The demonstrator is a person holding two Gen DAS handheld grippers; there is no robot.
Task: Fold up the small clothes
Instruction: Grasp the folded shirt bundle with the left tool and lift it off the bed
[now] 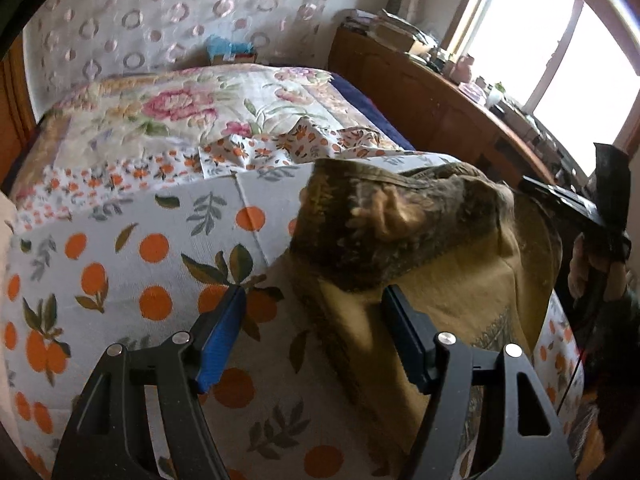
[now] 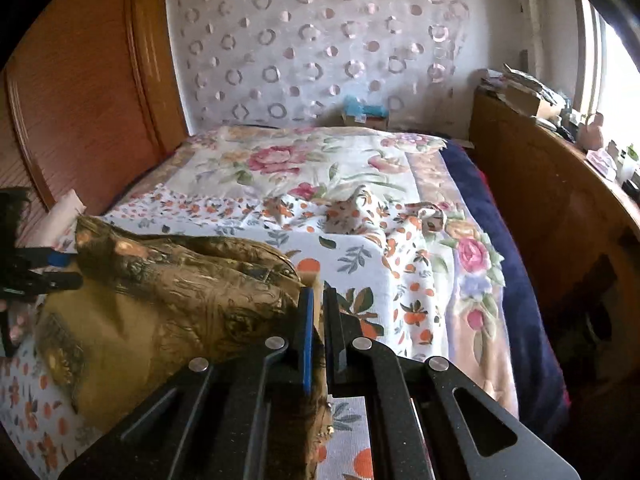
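While clamping: right gripper (image 2: 318, 300) fingers are pinching the brown garment (image 2: 168, 300).
Left gripper (image 1: 312, 296): fingers are hovering apart, straddling the garment's near edge on the bed (image 1: 120, 248).

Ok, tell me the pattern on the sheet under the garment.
White sheet with oranges and leaves; left wrist view.

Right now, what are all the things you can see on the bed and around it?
Brown-gold garment: one, near end of bed, partly folded.
Orange-print sheet: one, white, under the garment.
Floral cover: one, pink and cream, far half of bed.
Small orange-print cloth: one, crumpled mid-bed.
Headboard: one, reddish wood.
Circle-pattern curtain: one, pale, behind bed.
Cluttered sideboard: one, wood, by window.
Left gripper: open over the garment's edge.
Right gripper: shut on the garment.
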